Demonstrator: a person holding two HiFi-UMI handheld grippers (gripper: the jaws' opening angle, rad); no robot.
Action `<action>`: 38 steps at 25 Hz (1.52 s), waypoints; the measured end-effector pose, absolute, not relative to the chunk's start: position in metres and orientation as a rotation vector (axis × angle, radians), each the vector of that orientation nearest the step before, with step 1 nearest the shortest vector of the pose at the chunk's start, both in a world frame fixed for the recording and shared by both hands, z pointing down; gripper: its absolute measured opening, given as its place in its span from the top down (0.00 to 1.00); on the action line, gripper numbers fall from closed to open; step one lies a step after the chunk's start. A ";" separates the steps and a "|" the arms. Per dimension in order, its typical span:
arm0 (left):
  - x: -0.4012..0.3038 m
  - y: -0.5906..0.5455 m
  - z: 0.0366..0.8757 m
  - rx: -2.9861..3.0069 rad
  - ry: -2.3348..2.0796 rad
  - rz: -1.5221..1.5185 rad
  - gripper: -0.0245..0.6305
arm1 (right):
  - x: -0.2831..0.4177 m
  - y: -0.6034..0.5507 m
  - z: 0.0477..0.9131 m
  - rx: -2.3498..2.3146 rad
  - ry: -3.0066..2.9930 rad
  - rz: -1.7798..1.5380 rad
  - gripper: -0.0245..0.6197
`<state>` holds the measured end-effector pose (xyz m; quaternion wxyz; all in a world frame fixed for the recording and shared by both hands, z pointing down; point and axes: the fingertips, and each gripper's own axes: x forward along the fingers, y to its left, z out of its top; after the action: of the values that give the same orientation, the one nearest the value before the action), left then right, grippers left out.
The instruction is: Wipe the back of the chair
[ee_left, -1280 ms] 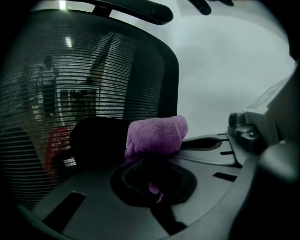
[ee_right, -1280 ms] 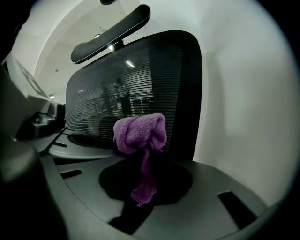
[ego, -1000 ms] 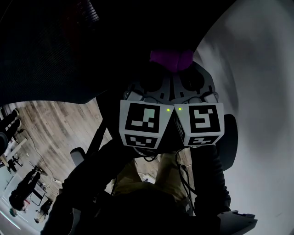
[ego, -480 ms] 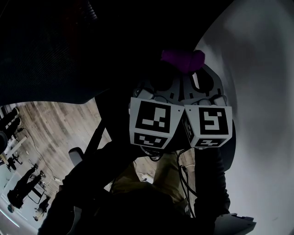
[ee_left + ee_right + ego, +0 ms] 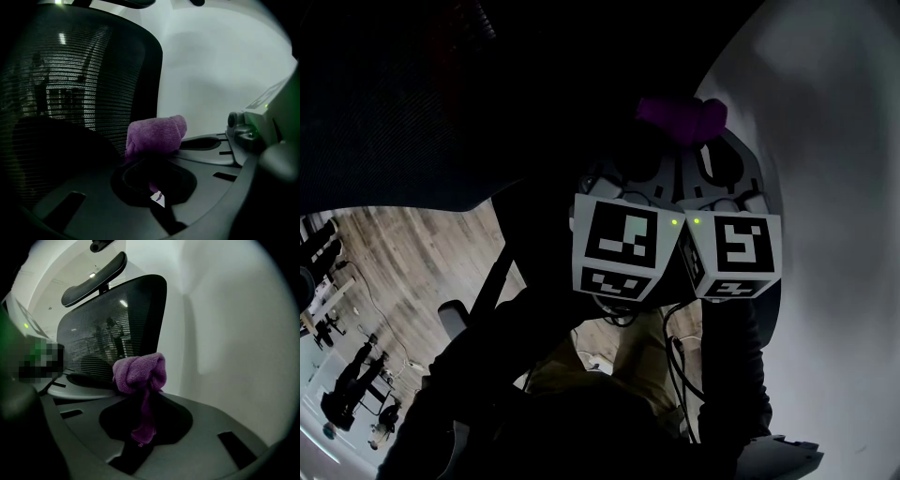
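A bunched purple cloth (image 5: 680, 117) sits at the tips of both grippers, which are held side by side. The black mesh chair back (image 5: 412, 103) fills the upper left of the head view, and the cloth is at its right edge. In the left gripper view my left gripper (image 5: 152, 150) is shut on the cloth (image 5: 154, 135), with the mesh (image 5: 70, 93) close on the left. In the right gripper view my right gripper (image 5: 140, 385) is shut on the same cloth (image 5: 139, 371), a tail of which hangs down. The chair back (image 5: 112, 319) and headrest (image 5: 93, 275) rise behind it.
A white wall (image 5: 825, 187) stands close on the right. Wooden floor (image 5: 403, 253) shows below the chair back, with people (image 5: 347, 394) standing far off at the lower left. A dark chair part (image 5: 455, 319) juts out near the person's legs.
Both grippers and the purple cloth have shifted to the right and slightly up along the chair back's edge. They stay together, and the hold on the cloth is unchanged.
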<state>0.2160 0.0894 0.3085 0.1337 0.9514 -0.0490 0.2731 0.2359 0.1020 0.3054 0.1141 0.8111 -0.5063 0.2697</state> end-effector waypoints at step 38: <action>0.156 0.058 0.341 2.682 -0.245 0.791 0.95 | 0.177 0.070 0.339 2.260 -1.547 0.835 0.88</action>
<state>0.1563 0.0584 0.3414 0.1667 0.9421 -0.0860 0.2778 0.1767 0.0700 0.3389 0.1387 0.7818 -0.5349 0.2888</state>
